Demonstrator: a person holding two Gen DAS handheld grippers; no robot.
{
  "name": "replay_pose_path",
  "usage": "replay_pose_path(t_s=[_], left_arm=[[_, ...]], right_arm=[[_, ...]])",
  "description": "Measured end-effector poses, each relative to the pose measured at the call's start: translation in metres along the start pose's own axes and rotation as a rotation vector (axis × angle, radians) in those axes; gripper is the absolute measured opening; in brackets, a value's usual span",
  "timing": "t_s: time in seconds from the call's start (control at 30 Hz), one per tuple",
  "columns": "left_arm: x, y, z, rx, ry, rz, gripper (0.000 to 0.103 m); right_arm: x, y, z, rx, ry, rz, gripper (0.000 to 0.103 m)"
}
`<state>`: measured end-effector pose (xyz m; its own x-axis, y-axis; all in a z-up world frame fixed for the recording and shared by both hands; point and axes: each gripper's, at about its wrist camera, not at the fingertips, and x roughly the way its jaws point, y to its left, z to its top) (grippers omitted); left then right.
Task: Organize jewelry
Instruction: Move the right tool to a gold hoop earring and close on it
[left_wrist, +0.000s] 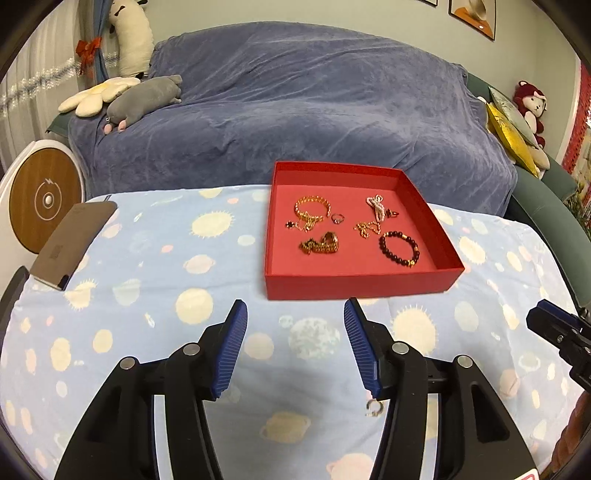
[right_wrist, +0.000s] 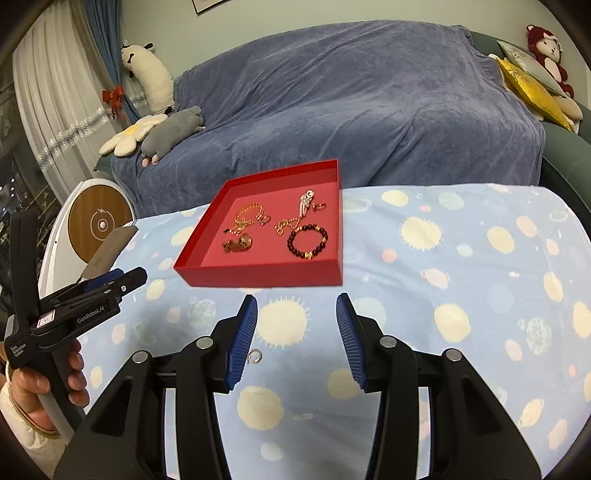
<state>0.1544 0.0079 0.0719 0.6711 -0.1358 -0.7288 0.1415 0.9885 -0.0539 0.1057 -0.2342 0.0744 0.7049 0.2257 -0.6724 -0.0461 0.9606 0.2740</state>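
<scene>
A red tray (left_wrist: 354, 286) (right_wrist: 258, 275) stands on the patterned cloth. It holds several pieces: a dark bead bracelet (left_wrist: 399, 248) (right_wrist: 307, 243), gold chains (left_wrist: 311, 210) (right_wrist: 248, 216), a pearl piece (left_wrist: 376, 206) (right_wrist: 306, 201) and a small ring (left_wrist: 338, 218). A small silver open ring (left_wrist: 373, 408) (right_wrist: 255, 356) lies on the cloth in front of the tray, close to the fingers. My left gripper (left_wrist: 295, 314) is open and empty, short of the tray. My right gripper (right_wrist: 297, 306) is open and empty too; its tip shows in the left wrist view (left_wrist: 546, 314).
A brown card (left_wrist: 72, 243) lies at the table's left edge. A blue-covered sofa (left_wrist: 295, 110) with plush toys (left_wrist: 144, 99) stands behind the table. A round white and wooden device (left_wrist: 40, 199) stands at the left. A hand holds the left gripper (right_wrist: 81, 306).
</scene>
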Motion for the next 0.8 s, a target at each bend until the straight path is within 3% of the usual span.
replay_pose_path(t_s=[0.13, 0.3, 0.67, 0.8], left_arm=[[-0.001, 0.0, -0.024, -0.003, -0.001, 0.017, 0.061], [0.014, 0.001, -0.037, 0.001, 0.032, 0.027, 0.062], [0.03, -0.003, -0.054, 0.024, 0.085, 0.032, 0.062], [0.03, -0.005, -0.059, 0.041, 0.089, 0.037, 0.068]], right_arm=[[0.004, 0.008, -0.024, -0.038, 0.012, -0.028, 0.043], [0.027, 0.017, -0.041, -0.077, 0.065, -0.04, 0.043], [0.053, 0.036, -0.052, -0.138, 0.122, -0.008, 0.043], [0.066, 0.04, -0.052, -0.141, 0.138, -0.003, 0.043]])
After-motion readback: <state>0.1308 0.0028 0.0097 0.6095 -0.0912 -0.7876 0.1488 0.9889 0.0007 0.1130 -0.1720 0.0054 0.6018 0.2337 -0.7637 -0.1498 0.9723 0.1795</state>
